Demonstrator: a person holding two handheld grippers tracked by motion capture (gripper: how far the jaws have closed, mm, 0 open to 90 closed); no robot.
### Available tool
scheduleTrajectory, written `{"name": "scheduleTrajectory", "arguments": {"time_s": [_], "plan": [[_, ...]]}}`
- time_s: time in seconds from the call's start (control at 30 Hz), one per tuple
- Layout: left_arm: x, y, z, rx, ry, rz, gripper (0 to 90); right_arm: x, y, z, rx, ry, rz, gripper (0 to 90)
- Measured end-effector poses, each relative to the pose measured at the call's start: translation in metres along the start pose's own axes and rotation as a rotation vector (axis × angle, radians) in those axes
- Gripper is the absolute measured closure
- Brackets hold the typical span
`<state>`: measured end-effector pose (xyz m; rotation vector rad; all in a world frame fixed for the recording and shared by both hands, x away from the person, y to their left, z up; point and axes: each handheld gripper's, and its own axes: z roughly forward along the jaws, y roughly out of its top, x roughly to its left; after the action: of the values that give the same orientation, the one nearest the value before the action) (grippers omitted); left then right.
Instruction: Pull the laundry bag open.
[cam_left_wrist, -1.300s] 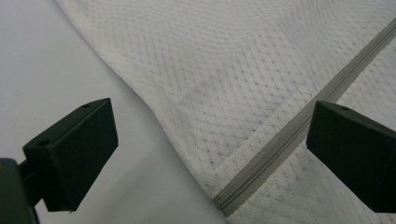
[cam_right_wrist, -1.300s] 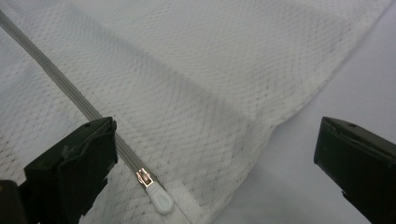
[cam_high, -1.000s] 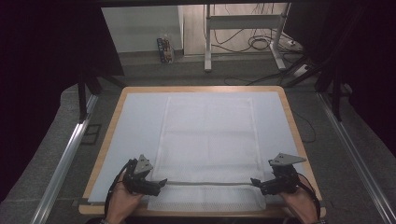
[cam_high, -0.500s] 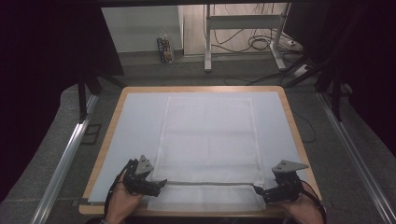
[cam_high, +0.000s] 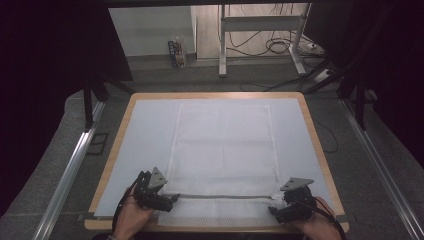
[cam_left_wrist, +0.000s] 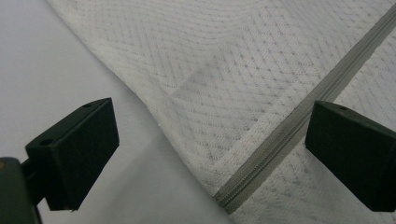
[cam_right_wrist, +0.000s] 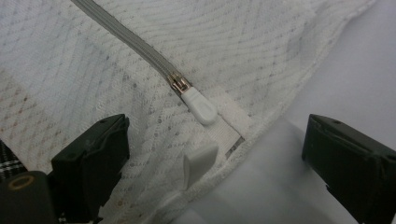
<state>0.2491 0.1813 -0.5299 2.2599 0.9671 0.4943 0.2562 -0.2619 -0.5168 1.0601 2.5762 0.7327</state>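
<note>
- The surface carries a white mesh bag spread flat, its zipper running across the near edge right in front of me, so both ends are within reach.
- My left hand-held gripper sits at the zipper's left end, jaws wide with nothing between the pads; in the left gripper view the bag's edge and the zipper tape lie between them. I judge it is there to pin that end.
- My right hand-held gripper hovers at the right end, jaws open and just starting to narrow, empty.
- The white zipper pull lies between the right jaws, just ahead, untouched.
</note>
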Motion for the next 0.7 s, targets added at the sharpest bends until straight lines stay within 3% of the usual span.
{"name": "scheduleTrajectory", "arguments": {"time_s": [0.17,0.7], "plan": [[-0.0006,0.0001,0.0005,0.002,0.001,0.005,2.7,0.0010,0.0009,0.0004,0.011,-0.014,0.018,10.5],[-0.0026,0.0011,0.0002,0.000,0.011,0.018,3.0,0.0085,0.0000,-0.0072,-0.001,-0.021,0.034,46.3]]}}
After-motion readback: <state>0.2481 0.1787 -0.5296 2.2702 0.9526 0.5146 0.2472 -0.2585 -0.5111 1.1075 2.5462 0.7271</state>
